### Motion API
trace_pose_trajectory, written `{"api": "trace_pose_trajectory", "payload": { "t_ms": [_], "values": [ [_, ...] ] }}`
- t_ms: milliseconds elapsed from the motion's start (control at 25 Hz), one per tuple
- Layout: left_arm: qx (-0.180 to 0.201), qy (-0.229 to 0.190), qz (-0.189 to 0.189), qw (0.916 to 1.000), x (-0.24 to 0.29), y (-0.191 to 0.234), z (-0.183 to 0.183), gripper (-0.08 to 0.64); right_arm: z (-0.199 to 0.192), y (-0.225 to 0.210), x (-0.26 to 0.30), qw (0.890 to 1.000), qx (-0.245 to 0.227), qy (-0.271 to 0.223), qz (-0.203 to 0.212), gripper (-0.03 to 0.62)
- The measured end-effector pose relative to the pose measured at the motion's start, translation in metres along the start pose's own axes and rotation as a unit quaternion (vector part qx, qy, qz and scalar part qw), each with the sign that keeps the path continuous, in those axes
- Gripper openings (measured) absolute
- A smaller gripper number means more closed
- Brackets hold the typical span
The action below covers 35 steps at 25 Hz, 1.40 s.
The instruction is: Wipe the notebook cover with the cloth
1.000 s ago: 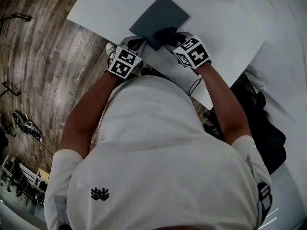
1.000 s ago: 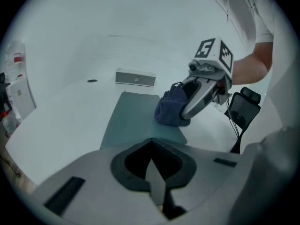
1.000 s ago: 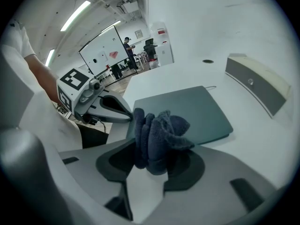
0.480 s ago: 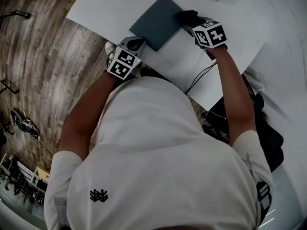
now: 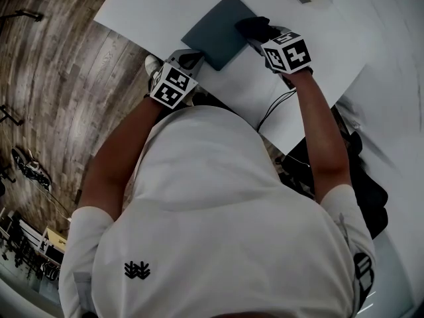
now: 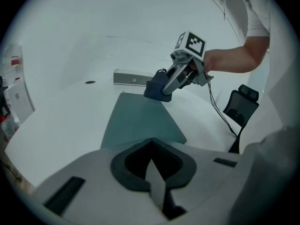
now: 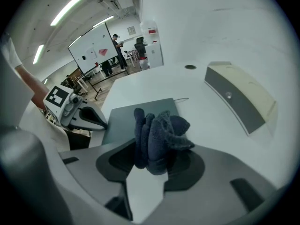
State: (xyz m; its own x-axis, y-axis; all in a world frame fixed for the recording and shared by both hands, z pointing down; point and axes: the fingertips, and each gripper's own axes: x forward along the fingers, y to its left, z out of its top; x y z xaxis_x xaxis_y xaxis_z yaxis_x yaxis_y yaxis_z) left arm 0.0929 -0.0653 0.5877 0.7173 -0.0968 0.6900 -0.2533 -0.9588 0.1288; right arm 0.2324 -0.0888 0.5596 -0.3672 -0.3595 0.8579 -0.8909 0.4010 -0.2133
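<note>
White table (image 5: pixel 165 5) bears the notebook (image 5: pixel 215 28); right gripper (image 7: pixel 152 162) pinches the cloth (image 7: pixel 159 135) at its edge, left gripper (image 6: pixel 150 146) has jaws together.

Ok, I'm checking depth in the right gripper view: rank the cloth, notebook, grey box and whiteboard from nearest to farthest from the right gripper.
1. The cloth, clamped in the right gripper itself.
2. The notebook, flat on the table just ahead, to the left.
3. The grey box, farther ahead, on the right.
4. The whiteboard, across the room, upper left.
</note>
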Motion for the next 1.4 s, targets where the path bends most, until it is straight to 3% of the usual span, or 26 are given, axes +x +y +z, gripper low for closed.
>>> {"api": "trace_pose_trajectory", "payload": {
  "t_ms": [280, 520, 920, 1400],
  "values": [
    [-0.003, 0.000, -0.003, 1.0000, 0.002, 0.000, 0.000, 0.006, 0.007, 0.091, 0.022, 0.995, -0.043, 0.015, 0.088, 0.166],
    [-0.001, 0.002, -0.006, 1.0000, 0.002, -0.002, -0.001, 0.006, -0.002, 0.118, 0.046, 0.991, -0.054, 0.047, 0.114, 0.166],
    [-0.001, 0.003, -0.009, 0.9999, 0.003, -0.002, -0.001, 0.006, 0.006, 0.063, 0.041, 0.995, -0.012, 0.033, 0.092, 0.165],
    [0.000, 0.004, -0.009, 1.0000, 0.003, -0.002, 0.000, 0.006, 0.018, -0.038, 0.023, 1.000, 0.009, 0.029, -0.001, 0.166]
  ]
}}
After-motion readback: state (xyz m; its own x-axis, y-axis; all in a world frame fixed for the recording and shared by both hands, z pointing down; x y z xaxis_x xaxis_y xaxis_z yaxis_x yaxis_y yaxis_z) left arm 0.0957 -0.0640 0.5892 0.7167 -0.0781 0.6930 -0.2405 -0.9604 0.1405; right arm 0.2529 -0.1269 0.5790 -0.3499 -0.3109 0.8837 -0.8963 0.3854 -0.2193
